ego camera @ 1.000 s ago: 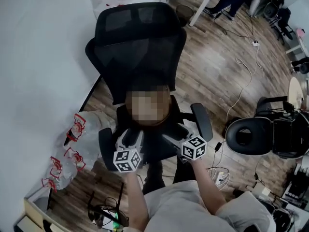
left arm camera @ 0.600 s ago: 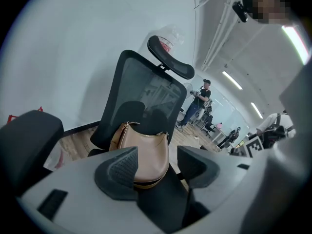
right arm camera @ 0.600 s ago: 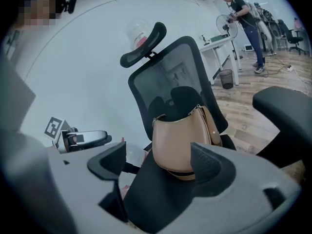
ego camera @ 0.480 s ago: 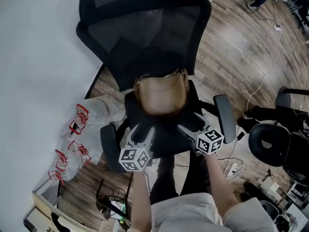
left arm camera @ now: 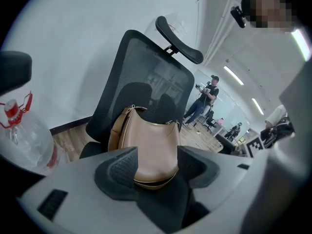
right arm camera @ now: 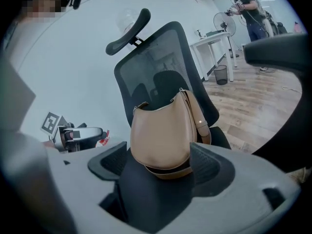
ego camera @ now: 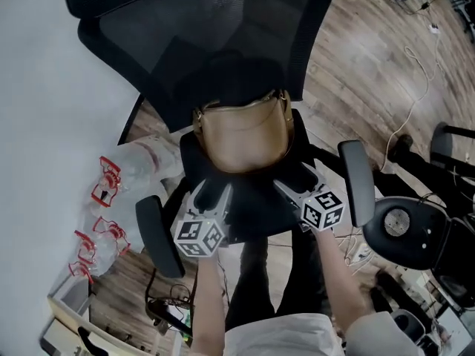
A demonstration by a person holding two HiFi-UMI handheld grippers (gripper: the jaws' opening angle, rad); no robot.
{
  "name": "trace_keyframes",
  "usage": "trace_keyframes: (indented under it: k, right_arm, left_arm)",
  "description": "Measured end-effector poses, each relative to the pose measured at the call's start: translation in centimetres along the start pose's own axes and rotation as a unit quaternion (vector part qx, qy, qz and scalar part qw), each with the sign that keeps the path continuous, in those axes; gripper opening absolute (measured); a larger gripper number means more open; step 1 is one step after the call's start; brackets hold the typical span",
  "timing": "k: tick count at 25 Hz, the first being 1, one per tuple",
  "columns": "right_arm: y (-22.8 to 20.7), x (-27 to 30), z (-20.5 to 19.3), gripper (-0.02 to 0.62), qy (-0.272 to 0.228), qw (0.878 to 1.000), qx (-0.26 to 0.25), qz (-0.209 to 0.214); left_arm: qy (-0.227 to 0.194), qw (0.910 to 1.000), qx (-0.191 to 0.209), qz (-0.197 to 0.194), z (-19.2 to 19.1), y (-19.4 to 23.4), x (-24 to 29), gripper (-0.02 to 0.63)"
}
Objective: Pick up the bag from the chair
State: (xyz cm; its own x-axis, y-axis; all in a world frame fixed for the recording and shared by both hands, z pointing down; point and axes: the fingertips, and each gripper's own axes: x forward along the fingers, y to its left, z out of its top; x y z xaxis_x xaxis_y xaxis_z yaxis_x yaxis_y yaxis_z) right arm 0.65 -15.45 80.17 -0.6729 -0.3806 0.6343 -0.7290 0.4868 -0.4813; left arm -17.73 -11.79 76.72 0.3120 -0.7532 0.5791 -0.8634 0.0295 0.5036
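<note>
Your L gripper (ego camera: 211,197) & R gripper (ego camera: 295,185): fingers (left arm camera: 119,172) wide, nothing held, on the near side of the tan bag (ego camera: 241,136), upright on the chair (ego camera: 200,43).

A black mesh office chair (ego camera: 215,50) stands on a wood-plank floor (ego camera: 356,73), close to a white wall (ego camera: 44,87) on the left. On its dark seat (ego camera: 256,199) a tan shoulder bag (ego camera: 241,136) sits upright against the backrest. Clear plastic bottles (ego camera: 148,162) with red handles lie on the floor left of the chair. A white cable (ego camera: 415,69) trails across the boards at the far right.
</note>
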Motion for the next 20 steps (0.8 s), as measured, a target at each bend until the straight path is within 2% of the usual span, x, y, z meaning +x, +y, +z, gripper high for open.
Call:
trace_keyframes:
  k: [6, 10, 14, 20]
  right_arm:
    - [-2.6, 3.1, -0.9, 0.405, 0.001, 1.000, 0.005, -0.009]
    - [-3.8, 5.5, -1.2, 0.402, 0.008, 1.000, 0.021, 0.001]
    - [-5.4, 7.2, -1.0, 0.407, 0.013, 1.000, 0.018, -0.007]
    - [-9.3, 9.4, 1.3, 0.496, 0.018, 0.999, -0.026, -0.031]
  left_arm:
    - [0.014, 0.9997, 0.006, 0.019, -2.4, 2.5, 2.7, 0.242]
    - [0.011, 0.9994, 0.001, 0.032, -2.5, 4.2, 4.5, 0.242]
    - [0.012, 0.9986, -0.005, 0.050, -2.7, 5.4, 5.7, 0.242]
    - [0.001, 0.9967, -0.032, 0.075, -2.0, 6.7, 9.0, 0.245]
